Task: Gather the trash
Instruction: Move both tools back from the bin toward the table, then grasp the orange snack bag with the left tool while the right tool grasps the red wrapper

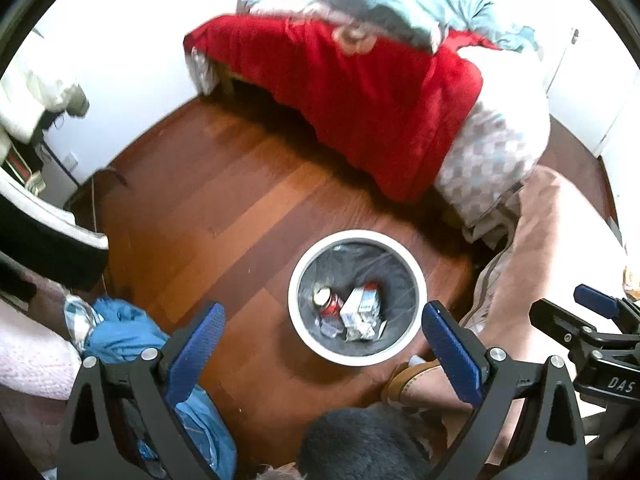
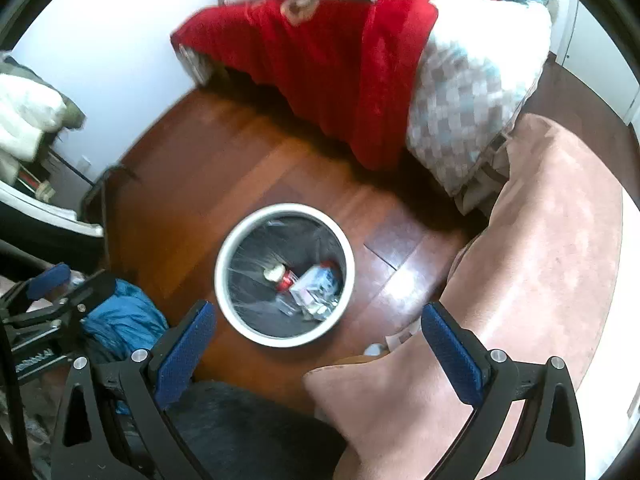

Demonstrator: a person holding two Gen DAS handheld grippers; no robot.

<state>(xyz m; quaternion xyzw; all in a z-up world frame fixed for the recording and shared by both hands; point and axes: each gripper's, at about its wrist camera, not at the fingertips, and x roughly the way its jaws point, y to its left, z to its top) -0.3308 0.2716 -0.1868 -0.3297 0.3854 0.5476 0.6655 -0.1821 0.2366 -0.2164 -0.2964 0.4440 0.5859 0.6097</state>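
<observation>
Hovering over the bedroom floor (image 1: 224,200), both claws stand wide apart and hold nothing. The left claw (image 1: 324,340) frames the white-rimmed trash bin (image 1: 294,280), which sits on the wood boards at about 6 o'clock from the red blanket (image 1: 360,100) hanging off the bed. The right claw (image 2: 320,340) looks down on the same bin (image 2: 224,256), which lies at roughly 11 o'clock from its fingertips.

Inside the dark liner a red can (image 1: 330,302) lies beside a white carton (image 1: 360,304), with smaller crumpled scraps (image 1: 360,332) toward 6 o'clock; that trash looks already collected.

A small pale scrap (image 2: 398,338) lies on the floor at about 4 o'clock from the bin, against the edge of the pink cushion (image 2: 540,240); it seems the likeliest piece left, though blur hides what it is. To take it well, I judge the right claw should come down straight over it, fingers spanning its short side, and close only once the pads touch the boards, keeping clear of the cushion fabric. The blue cloth (image 1: 120,332) at 8 o'clock looks like laundry, not trash.
</observation>
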